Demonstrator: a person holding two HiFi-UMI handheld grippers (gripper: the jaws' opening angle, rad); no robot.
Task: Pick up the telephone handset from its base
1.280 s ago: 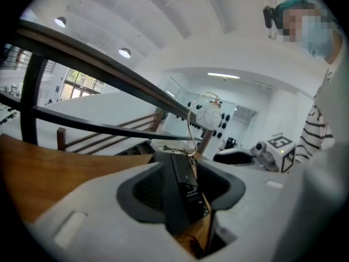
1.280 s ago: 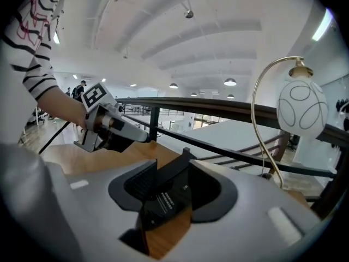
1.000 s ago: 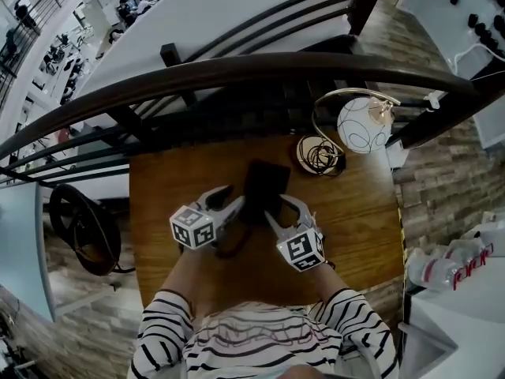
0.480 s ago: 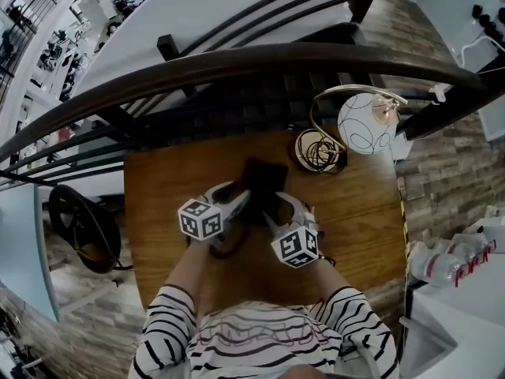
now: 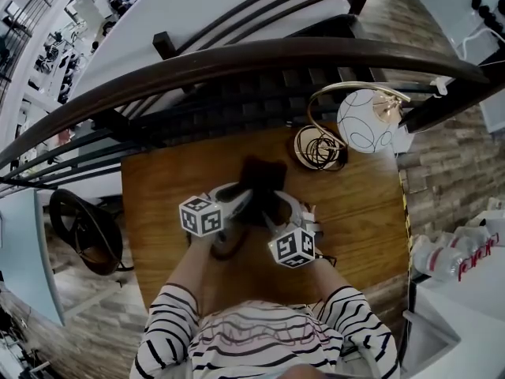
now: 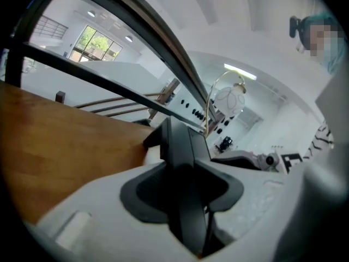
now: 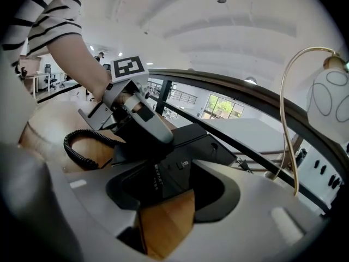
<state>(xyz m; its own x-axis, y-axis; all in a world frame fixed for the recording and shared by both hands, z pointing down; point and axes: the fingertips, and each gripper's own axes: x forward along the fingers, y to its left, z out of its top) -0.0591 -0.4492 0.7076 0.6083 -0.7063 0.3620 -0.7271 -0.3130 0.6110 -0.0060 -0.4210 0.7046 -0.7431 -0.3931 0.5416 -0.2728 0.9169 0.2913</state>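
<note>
A black telephone (image 5: 264,172) sits mid-table on the wooden table (image 5: 158,212). In the left gripper view its handset (image 6: 182,157) runs straight between my left gripper's (image 6: 185,189) jaws, which are closing around it; I see no pad pressing on it. From the head view, the left gripper (image 5: 241,200) lies over the phone's left side and the right gripper (image 5: 276,209) at its right side. The right gripper (image 7: 169,192) has jaws opening, with only the phone base's (image 7: 202,141) edge and bare wood between them. The coiled cord (image 7: 82,143) loops toward me.
A lamp with a white globe (image 5: 364,121) and a round base wrapped in cable (image 5: 319,150) stands at the table's back right. A dark curved railing (image 5: 237,61) runs behind the table. Plastic bottles (image 5: 458,255) lie at the right.
Both grippers have come down and inward onto the telephone. The left gripper's jaws now straddle the handset, and the marker cubes sit closer together.
</note>
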